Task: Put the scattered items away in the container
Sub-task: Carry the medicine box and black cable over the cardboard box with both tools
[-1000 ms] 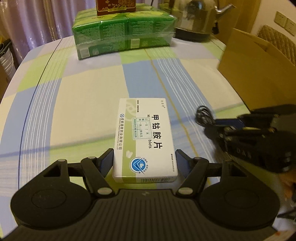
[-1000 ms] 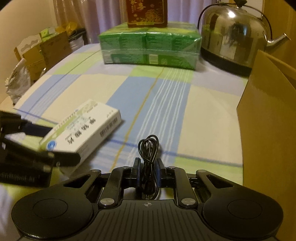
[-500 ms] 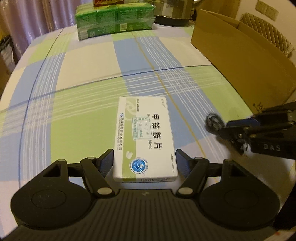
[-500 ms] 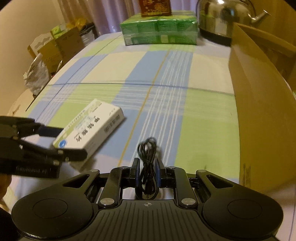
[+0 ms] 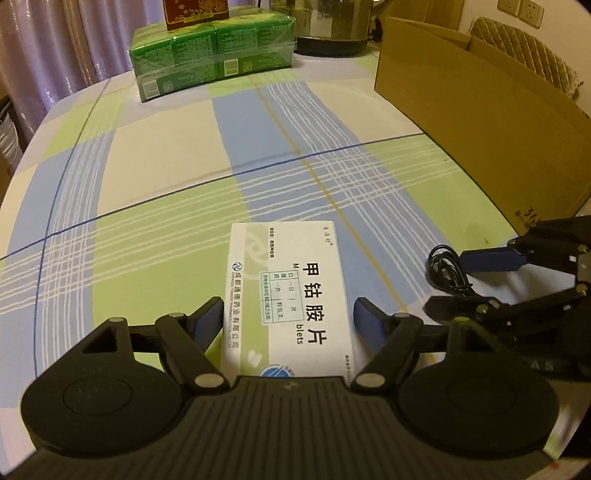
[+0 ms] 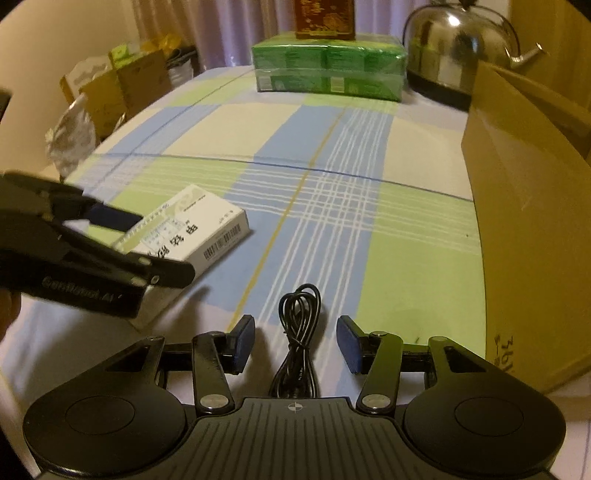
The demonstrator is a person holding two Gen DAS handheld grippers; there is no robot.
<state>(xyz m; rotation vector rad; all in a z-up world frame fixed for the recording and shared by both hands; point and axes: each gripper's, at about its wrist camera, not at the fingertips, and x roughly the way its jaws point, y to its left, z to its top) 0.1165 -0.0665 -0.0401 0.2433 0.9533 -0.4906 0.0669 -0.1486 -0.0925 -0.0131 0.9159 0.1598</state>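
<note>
A white medicine box [image 5: 288, 288] sits between the fingers of my left gripper [image 5: 290, 306], which is shut on its long sides. The box is low over the checked tablecloth, and I cannot tell whether it touches. From the right wrist view, the same box [image 6: 199, 229] juts out of the left gripper [image 6: 153, 247]. A coiled black cable [image 6: 299, 314] lies on the cloth between the spread fingers of my open right gripper [image 6: 295, 325]. In the left wrist view the cable [image 5: 443, 266] lies at the tips of the right gripper [image 5: 448, 282]. The open cardboard box [image 6: 524, 221] stands just to the right.
A green shrink-wrapped pack [image 6: 328, 70] with a red-brown box [image 6: 325, 18] on top stands at the far end, beside a steel kettle [image 6: 458, 55]. Cartons and a bag [image 6: 122, 85] sit beyond the table's left edge. The cardboard box wall [image 5: 480, 122] runs along the right side.
My right gripper has opened and the cable now lies on the cloth between its fingers. The medicine box sits deeper between the left gripper's fingers.
</note>
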